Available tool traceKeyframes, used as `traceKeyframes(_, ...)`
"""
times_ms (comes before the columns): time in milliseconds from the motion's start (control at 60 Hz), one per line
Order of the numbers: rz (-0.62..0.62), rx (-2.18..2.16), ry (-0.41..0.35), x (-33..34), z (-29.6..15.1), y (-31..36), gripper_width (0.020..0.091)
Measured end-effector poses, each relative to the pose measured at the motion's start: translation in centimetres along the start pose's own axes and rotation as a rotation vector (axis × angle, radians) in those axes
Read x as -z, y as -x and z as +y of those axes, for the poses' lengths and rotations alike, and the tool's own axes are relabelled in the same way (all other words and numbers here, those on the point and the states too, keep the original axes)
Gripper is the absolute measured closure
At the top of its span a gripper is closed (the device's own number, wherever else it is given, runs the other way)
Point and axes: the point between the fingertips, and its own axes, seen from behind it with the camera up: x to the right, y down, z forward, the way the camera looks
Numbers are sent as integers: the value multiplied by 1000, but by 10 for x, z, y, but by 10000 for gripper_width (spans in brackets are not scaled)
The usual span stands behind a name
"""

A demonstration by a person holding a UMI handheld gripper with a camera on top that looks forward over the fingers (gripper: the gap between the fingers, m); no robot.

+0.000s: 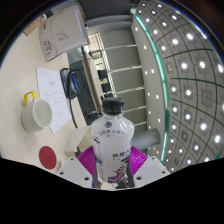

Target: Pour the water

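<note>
Gripper (112,168) pinched on a capped water bottle (111,140).
Spilling on the papers (52,82) is risked if the far-left mug (36,112) is missed.

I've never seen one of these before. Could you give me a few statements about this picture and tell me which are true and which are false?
1. The claw holds a clear bottle between its pink pads. True.
2. The bottle's cap is off. False: a dark cap sits on top.
3. A white mug stands on the table, off to the bottle's side. True.
4. Water is streaming into the mug. False: the bottle is upright and nothing is pouring.
5. A red round thing lies near the mug. True.
</note>
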Motion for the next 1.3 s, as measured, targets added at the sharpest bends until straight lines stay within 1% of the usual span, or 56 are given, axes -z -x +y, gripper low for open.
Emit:
traceKeyframes(117, 45, 250, -73, -28, -22, 18, 693)
traceKeyframes(317, 115, 600, -154, -55, -39, 60, 696)
traceKeyframes(400, 119, 697, -177, -60, -38, 74, 694)
traceKeyframes(483, 109, 726, -184, -61, -40, 81, 694)
traceKeyframes(650, 79, 637, -205, -59, -45, 79, 693)
traceKeyframes(800, -12, 211, -170, -48, -44, 46, 691)
traceKeyframes(883, -79, -70, -142, -38, -41, 27, 688)
traceKeyframes(967, -156, -319, -109, -28, -33, 23, 687)
traceKeyframes(1067, -268, -599, -70, -18, -23, 39, 687)
traceKeyframes(1200, -410, -884, -27, -14, -7, 80, 688)
traceKeyframes(1300, -471, -1016, -1, -18, 11, 104, 687)
